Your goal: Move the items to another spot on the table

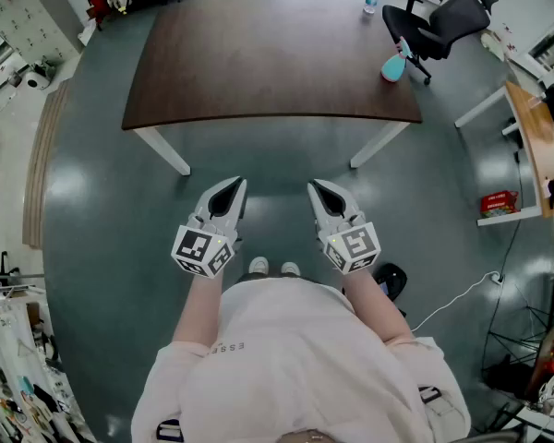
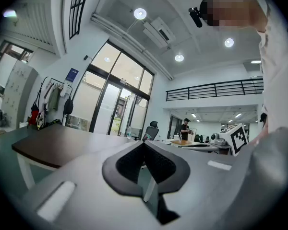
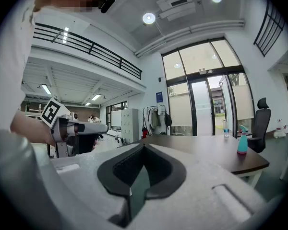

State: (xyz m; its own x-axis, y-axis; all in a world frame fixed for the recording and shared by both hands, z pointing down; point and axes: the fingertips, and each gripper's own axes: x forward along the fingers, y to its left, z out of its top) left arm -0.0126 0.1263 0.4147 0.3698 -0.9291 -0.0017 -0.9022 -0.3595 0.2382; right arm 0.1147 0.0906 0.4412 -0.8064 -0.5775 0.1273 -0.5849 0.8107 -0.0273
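Shirt (image 1: 286, 358) hides most of both shoes (image 1: 258, 266); left claw (image 1: 233, 188) and right claw (image 1: 318, 189) are pressed together, empty.

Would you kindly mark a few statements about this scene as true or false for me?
1. The left tongs and the right tongs are both shut and empty. True.
2. A teal spray bottle stands on the table. True.
3. The left tongs grip a water bottle. False: the water bottle stands at the table's far corner.
4. The tabletop is white. False: it is dark brown.
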